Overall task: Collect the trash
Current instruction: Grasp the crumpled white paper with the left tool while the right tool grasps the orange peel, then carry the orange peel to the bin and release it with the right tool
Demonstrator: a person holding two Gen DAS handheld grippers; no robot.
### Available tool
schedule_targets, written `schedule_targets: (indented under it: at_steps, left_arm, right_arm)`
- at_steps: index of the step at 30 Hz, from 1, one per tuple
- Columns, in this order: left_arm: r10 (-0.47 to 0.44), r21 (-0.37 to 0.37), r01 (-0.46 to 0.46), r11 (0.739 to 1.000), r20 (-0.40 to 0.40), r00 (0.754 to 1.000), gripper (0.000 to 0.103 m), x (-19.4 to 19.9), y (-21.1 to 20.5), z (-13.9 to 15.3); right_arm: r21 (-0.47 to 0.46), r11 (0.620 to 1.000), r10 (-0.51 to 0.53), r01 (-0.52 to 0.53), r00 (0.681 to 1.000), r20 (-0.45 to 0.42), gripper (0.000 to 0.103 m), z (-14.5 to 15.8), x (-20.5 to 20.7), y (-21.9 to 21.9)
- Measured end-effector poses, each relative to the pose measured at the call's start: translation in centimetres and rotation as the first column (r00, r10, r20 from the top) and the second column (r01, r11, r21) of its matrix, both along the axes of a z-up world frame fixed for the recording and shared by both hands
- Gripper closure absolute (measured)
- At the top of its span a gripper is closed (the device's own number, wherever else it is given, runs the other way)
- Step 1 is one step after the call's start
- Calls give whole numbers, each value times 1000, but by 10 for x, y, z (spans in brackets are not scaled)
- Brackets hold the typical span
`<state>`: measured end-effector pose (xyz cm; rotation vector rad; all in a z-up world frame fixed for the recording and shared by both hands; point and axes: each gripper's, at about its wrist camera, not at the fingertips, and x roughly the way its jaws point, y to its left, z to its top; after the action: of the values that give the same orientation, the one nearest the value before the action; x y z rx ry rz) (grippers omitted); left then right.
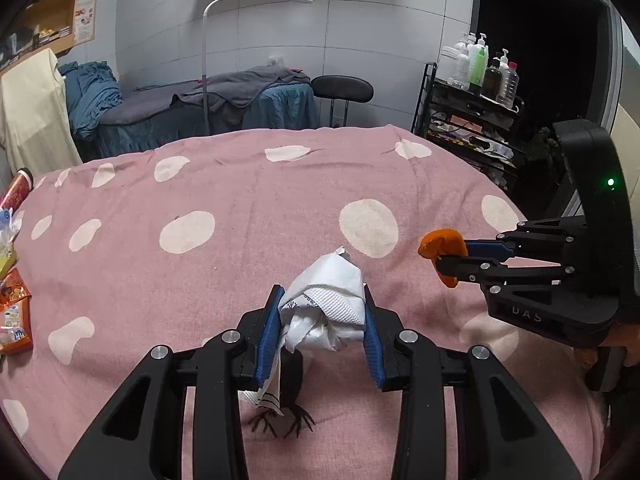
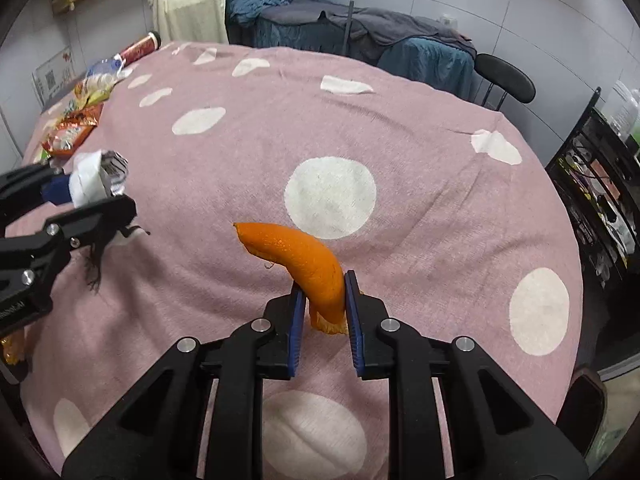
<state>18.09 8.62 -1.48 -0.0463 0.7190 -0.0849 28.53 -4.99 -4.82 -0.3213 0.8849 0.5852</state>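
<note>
Trash is in hand on both sides above the pink, white-spotted cloth table (image 2: 400,160). Crumpled white paper wrapper (image 1: 326,300) is clamped in the left gripper (image 1: 322,322), angled down; curved orange peel (image 2: 304,264) is pinched in the right gripper (image 2: 322,300). Pickup appears done; next comes carrying both to a bin, none visible.

One orange peel (image 2: 298,256); one white wrapper wad (image 1: 326,300); perhaps three snack packets (image 2: 74,128); one red can (image 2: 142,46).
</note>
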Motion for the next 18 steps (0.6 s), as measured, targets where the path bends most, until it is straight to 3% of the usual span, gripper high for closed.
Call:
schedule_targets:
  at_steps: [9,18]
  left_arm:
    - [-35,-52,35,998,16,999,66,-17,-23,1]
    - [-115,-99,117,988,27,993,66,-29,-58,5]
  right_arm:
    - [146,985,-105,96,993,53,83,35,-50,-47]
    - [237,945,-243,224,969,52,83,40,-82,-110]
